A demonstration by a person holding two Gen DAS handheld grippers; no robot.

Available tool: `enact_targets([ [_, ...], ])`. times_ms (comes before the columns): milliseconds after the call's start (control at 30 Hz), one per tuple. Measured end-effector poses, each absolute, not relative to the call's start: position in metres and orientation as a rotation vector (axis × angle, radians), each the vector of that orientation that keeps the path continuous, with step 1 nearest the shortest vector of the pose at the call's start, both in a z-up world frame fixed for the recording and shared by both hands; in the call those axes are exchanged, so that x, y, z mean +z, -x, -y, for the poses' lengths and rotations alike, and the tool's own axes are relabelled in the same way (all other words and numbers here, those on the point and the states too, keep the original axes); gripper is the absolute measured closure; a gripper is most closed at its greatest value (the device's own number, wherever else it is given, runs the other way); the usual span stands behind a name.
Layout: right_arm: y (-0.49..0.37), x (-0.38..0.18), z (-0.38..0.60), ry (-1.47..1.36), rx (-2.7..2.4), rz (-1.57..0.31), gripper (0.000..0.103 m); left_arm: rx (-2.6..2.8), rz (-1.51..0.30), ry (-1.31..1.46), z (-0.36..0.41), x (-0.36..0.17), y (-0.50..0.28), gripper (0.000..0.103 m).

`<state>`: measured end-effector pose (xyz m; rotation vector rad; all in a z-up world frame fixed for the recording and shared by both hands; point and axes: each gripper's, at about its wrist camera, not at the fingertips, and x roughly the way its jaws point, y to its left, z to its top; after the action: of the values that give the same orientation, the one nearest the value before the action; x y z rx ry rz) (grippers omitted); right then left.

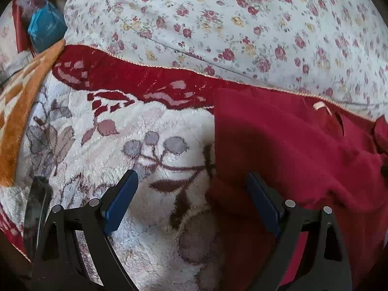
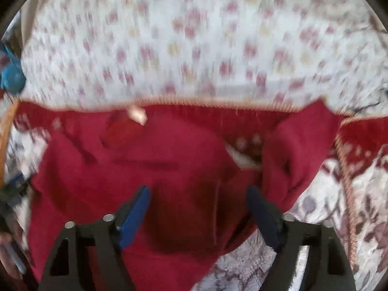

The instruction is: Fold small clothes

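- No bin, basket or box shows in either view; the red garment lies straight on a fluffy white blanket with a red patterned border.
- In the left wrist view it fills the lower right; in the blurred right wrist view, the centre.
- It is plain deep red and creased, with a pale loop tag near its top edge.
- Left gripper: fingers spread, pinching nothing.
- Right gripper: fingers apart above the cloth, nothing pinched.
- A floral sheet fills the top.
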<state>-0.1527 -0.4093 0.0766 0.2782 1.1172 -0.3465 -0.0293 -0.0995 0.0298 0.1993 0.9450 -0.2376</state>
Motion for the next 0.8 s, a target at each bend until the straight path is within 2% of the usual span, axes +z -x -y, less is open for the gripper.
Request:
enact_targets([
  [33, 0.152, 0.07, 0.408, -0.264, -0.323, -1.147, 0.086, -0.234, -0.939, -0.203, 0.1, 0.03, 0.031, 0.012],
  [67, 0.152, 0.07, 0.403, -0.219, -0.334, -1.145, 0.093, -0.233, -0.934, -0.199, 0.1, 0.031, 0.031, 0.012],
  [100, 0.155, 0.08, 0.396, -0.162, -0.337, -1.093, 0.093, -0.235, -0.929, -0.187, 0.098, 0.033, 0.031, 0.012],
  [200, 0.159, 0.105, 0.397, -0.159, -0.367, -0.964, 0.094, -0.24, -0.913, -0.156, 0.098, 0.037, 0.031, 0.012],
  [267, 0.153, 0.103, 0.404, -0.127, -0.426, -0.941, 0.094, -0.244, -0.908, -0.167, 0.102, 0.038, 0.033, 0.012],
  [433, 0.145, 0.067, 0.425, -0.184, -0.489, -1.066, 0.094, -0.265, -0.88, -0.186, 0.106, 0.044, 0.041, 0.012],
  [633, 0.176, 0.096, 0.417, -0.298, -0.397, -0.996, 0.092, -0.309, -0.84, -0.144, 0.107, 0.056, 0.045, 0.012],
  [667, 0.174, 0.089, 0.416, -0.306, -0.367, -1.024, 0.082, -0.308, -0.864, -0.169, 0.111, 0.05, 0.044, 0.012],
  [700, 0.173, 0.075, 0.417, -0.311, -0.35, -1.082, 0.077, -0.306, -0.893, -0.192, 0.115, 0.044, 0.042, 0.012],
  [733, 0.173, 0.066, 0.419, -0.324, -0.34, -1.123, 0.077, -0.308, -0.924, -0.207, 0.117, 0.038, 0.041, 0.012],
  [800, 0.183, 0.069, 0.426, -0.409, -0.326, -1.081, 0.077, -0.307, -0.963, -0.22, 0.119, 0.028, 0.041, 0.012],
])
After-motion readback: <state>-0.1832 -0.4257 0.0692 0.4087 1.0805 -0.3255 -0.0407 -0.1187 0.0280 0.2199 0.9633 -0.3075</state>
